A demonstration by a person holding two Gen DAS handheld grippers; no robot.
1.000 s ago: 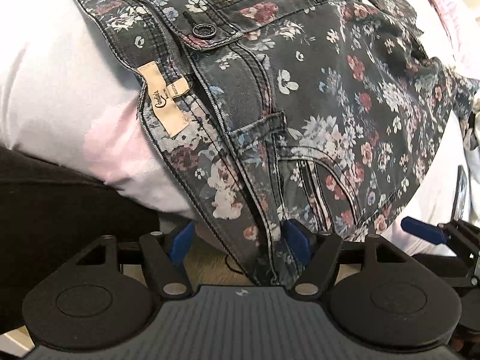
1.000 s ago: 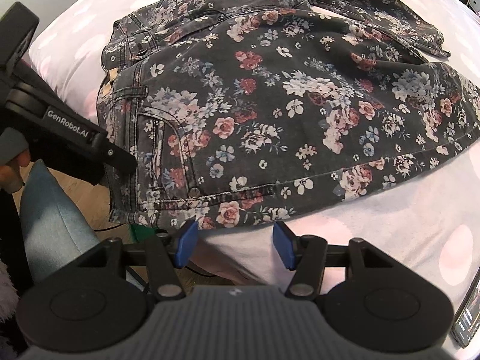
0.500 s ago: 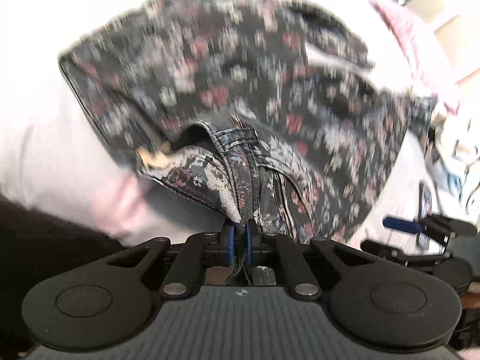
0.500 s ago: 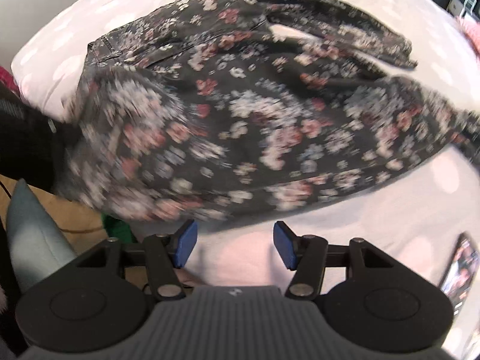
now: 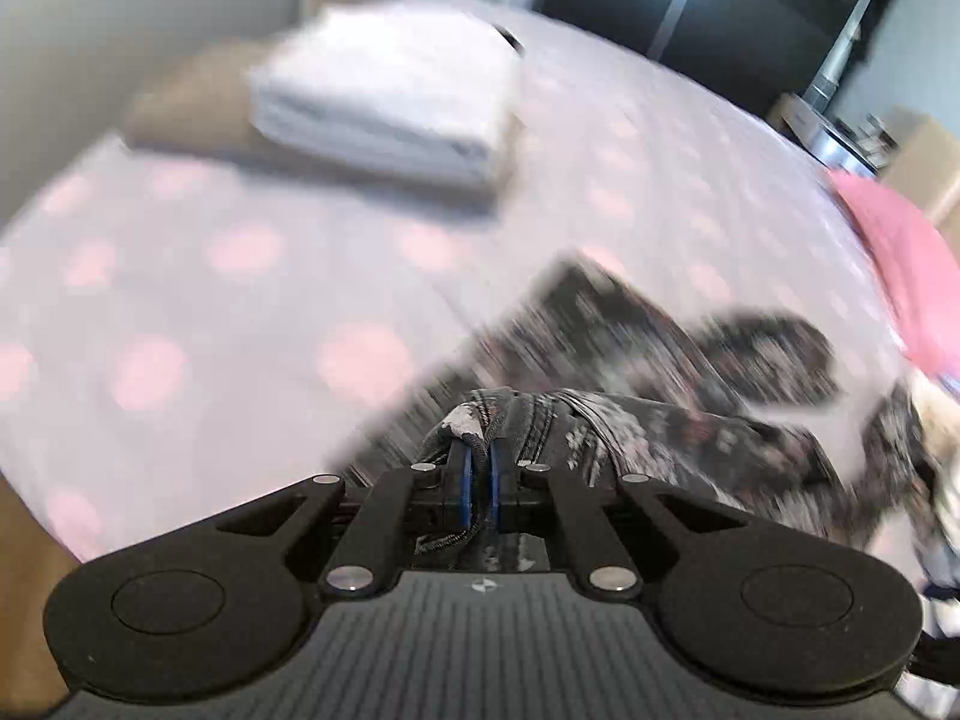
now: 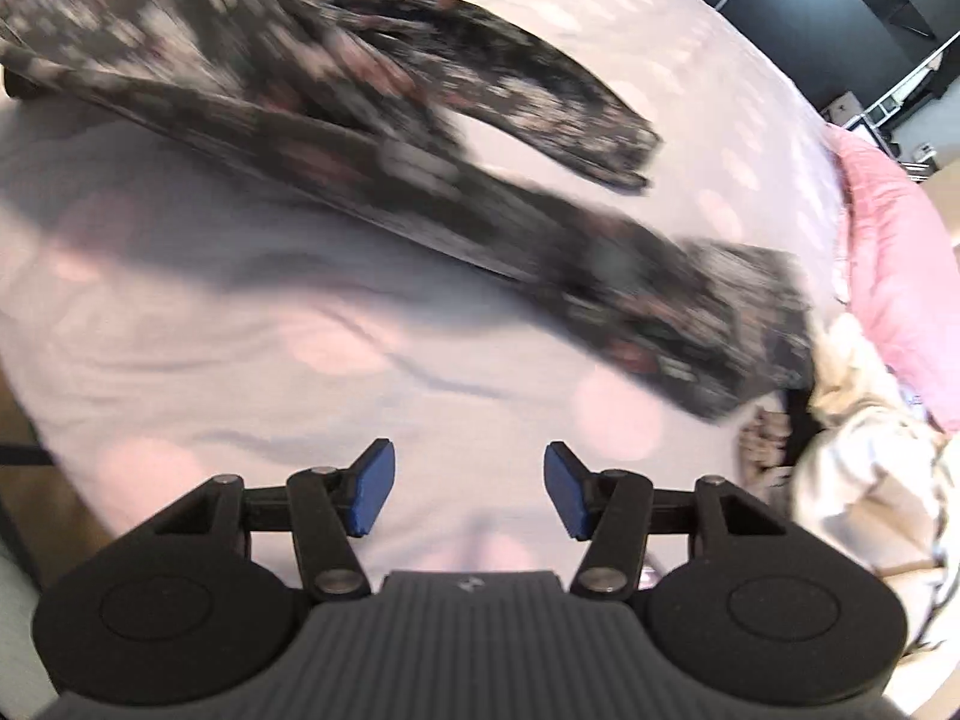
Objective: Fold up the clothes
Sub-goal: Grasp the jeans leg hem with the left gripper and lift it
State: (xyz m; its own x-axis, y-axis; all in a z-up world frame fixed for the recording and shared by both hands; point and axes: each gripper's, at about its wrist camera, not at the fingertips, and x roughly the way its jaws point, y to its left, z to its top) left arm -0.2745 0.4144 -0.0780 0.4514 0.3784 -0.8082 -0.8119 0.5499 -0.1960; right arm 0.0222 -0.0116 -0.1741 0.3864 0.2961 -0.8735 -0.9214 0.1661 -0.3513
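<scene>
While clamped by left hand-held gripper [image 5: 478, 483], floral trousers [image 6: 372, 138] lengthwise diagonal; right hand-held gripper [image 6: 467, 495] agape.

Folded white towels [image 5: 384, 102] on dotted bedsheet [image 5: 180, 300]; pink pillow [image 6: 894, 252] beside

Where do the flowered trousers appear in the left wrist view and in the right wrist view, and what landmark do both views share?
Left wrist view: the flowered trousers fill the lower centre and right, blurred, their edge pinched in the left gripper.
Right wrist view: the trousers stretch from the upper left to the right middle, above the open right gripper, which is not touching them.
Shared landmark: the pink pillow at the right edge of the dotted bed sheet.
</scene>
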